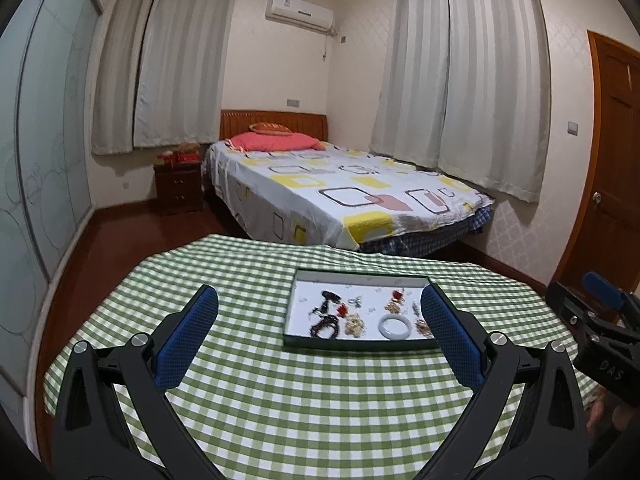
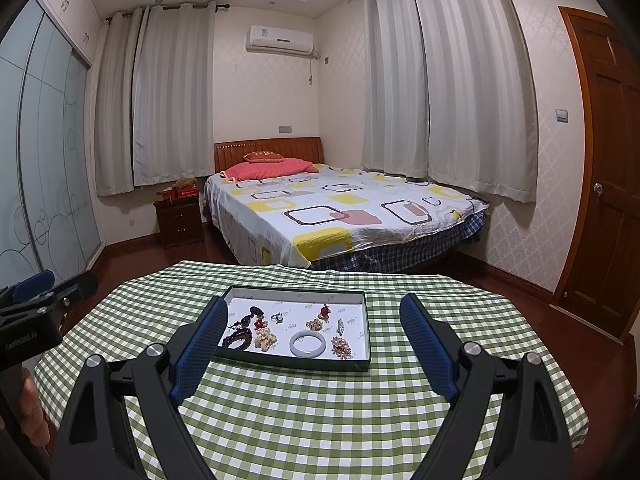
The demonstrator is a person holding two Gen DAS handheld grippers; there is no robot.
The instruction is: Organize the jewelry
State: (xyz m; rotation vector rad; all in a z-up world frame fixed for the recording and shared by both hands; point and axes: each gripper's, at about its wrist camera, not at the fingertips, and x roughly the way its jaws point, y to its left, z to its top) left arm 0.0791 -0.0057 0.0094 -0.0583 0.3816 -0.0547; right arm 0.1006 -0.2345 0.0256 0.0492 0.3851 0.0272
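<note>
Both tools hang above the counter (image 2: pixel 320 420) with its green checked cloth, and each stands wide apart, holding nothing: the left tool (image 1: pixel 320 332) frames the tray (image 1: pixel 360 345) in the middle of its picture, the right tool (image 2: pixel 314 340) has the tray between its fingers, slightly left of centre. All the jewelry lies inside that tray, none on the cloth that I can see: a pale bangle (image 2: pixel 307 344) at the lower middle, dark beads (image 2: pixel 239 339) at the lower left, a cream cluster (image 2: pixel 266 339) beside them, a red piece (image 2: pixel 324 312) higher up. This would fit pieces already gathered in, or pieces waiting to be sorted. Whichever it is, any pick wants a slow descent, one piece at a time, fingers narrowed first so neighbours are not dragged.
</note>
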